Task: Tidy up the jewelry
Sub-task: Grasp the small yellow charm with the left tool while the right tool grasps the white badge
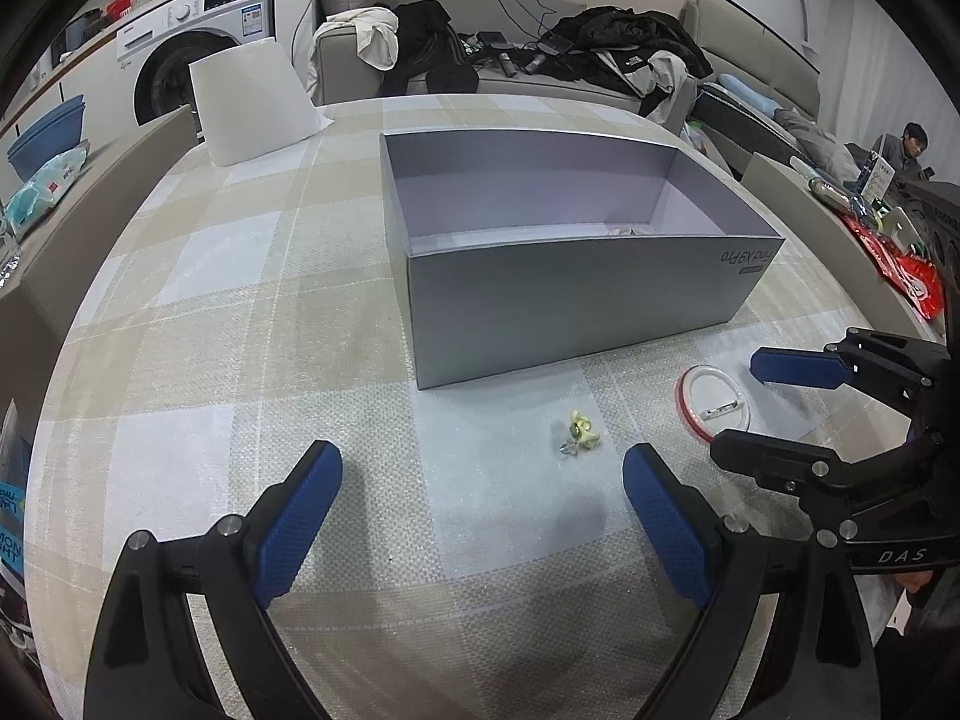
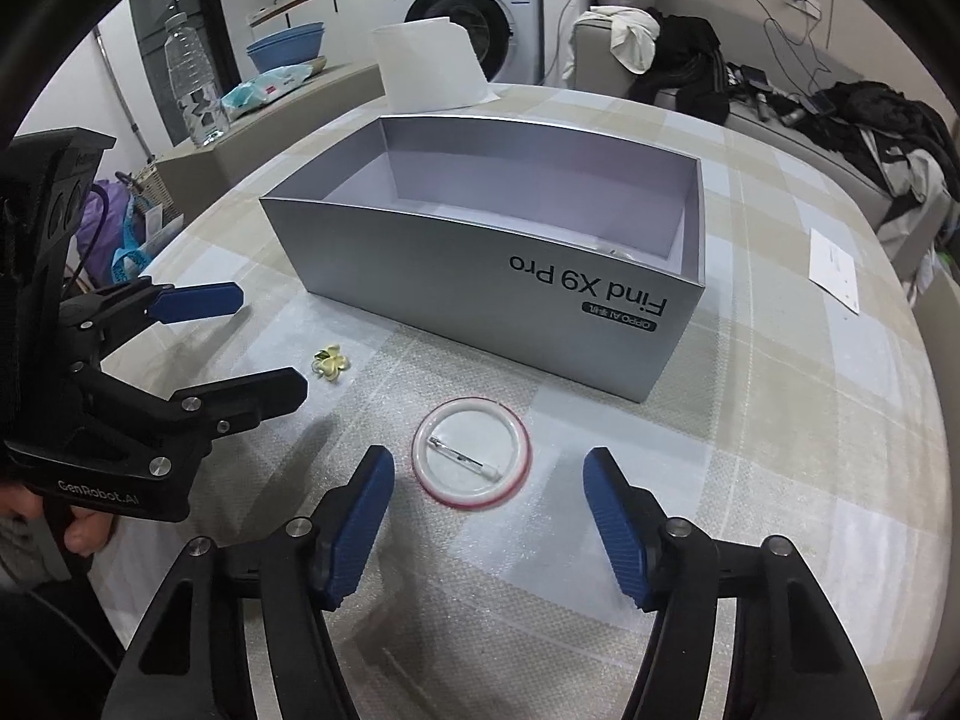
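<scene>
Soft even light (fisheye-warped, vignetted edges)

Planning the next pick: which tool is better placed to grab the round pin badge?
Right. The right tool is open with the round pin badge lying directly ahead between its fingers. The left tool faces the small yellow flower piece instead.

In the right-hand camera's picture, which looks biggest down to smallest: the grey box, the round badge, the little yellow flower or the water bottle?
1. Grey box, by far.
2 and 3. Water bottle and round badge take up similar room; the bottle stands farther away, so no ranking between them.
4. Yellow flower, clearly smallest.
</scene>
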The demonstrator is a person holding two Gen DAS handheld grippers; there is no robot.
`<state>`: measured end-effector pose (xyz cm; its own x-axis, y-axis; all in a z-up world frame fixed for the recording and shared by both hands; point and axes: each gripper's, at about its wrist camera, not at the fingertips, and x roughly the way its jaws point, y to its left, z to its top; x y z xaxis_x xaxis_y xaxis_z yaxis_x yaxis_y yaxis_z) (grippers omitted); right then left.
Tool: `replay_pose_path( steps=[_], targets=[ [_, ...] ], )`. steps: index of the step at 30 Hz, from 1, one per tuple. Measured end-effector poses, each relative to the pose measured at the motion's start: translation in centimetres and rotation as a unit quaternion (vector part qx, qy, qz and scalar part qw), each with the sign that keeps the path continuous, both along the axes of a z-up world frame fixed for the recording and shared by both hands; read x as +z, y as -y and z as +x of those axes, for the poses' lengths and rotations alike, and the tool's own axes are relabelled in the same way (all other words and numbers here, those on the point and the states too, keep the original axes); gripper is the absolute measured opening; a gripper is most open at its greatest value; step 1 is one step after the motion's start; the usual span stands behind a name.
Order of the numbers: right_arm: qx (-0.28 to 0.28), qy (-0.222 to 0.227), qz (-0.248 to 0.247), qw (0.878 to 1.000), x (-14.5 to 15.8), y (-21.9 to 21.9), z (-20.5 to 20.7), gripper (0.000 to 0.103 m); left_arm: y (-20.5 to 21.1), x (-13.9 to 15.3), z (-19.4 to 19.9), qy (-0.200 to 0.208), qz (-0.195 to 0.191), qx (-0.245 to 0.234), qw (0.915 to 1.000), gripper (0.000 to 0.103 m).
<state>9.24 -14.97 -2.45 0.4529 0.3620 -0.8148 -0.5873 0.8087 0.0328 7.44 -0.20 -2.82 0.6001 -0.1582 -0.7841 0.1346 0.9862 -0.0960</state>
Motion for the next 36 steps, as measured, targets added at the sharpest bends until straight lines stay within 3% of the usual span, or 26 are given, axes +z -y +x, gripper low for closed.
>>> replay_pose_path(
  steps=[6,12,15,23,26,28,33,36],
  targets=[
    [0.006,0.011,-0.016,1.0,-0.1,-0.3,-0.1,0.063,0.3,-0.1,-0.1,-0.005,0.0,-0.006,1.0,0.092],
    [0.015,0.022,-0.028,0.999,-0.1,-1.0,-0.1,0.054,0.4,-0.1,0.2,-0.005,0.004,-0.013,0.9999,0.092],
    [0.021,0.025,-0.024,0.999,-0.1,-1.0,-0.2,0.04,0.4,-0.2,0.1,-0.006,0.005,-0.017,0.9998,0.092],
    [0.018,0.027,0.001,0.999,0.4,-0.5,-0.3,0.04,0.9,0.3,-0.3,0.009,0.003,-0.042,0.9991,0.09],
    [0.017,0.031,0.022,0.999,0.9,-0.1,-0.6,0.04,1.6,0.5,-0.5,0.017,0.006,-0.067,0.9976,0.073],
    [0.014,0.036,0.031,0.999,1.3,0.2,-0.6,0.04,2.0,0.5,-0.3,0.015,0.007,-0.08,0.9966,0.053],
    [0.003,0.042,0.043,0.998,1.8,0.7,-0.5,0.04,2.3,0.4,0.7,0.01,0.023,-0.085,0.996,0.017],
    [0.0,0.042,0.044,0.998,1.8,1.0,-0.5,0.04,2.6,0.4,0.7,0.012,0.026,-0.091,0.9955,0.008]
  ],
)
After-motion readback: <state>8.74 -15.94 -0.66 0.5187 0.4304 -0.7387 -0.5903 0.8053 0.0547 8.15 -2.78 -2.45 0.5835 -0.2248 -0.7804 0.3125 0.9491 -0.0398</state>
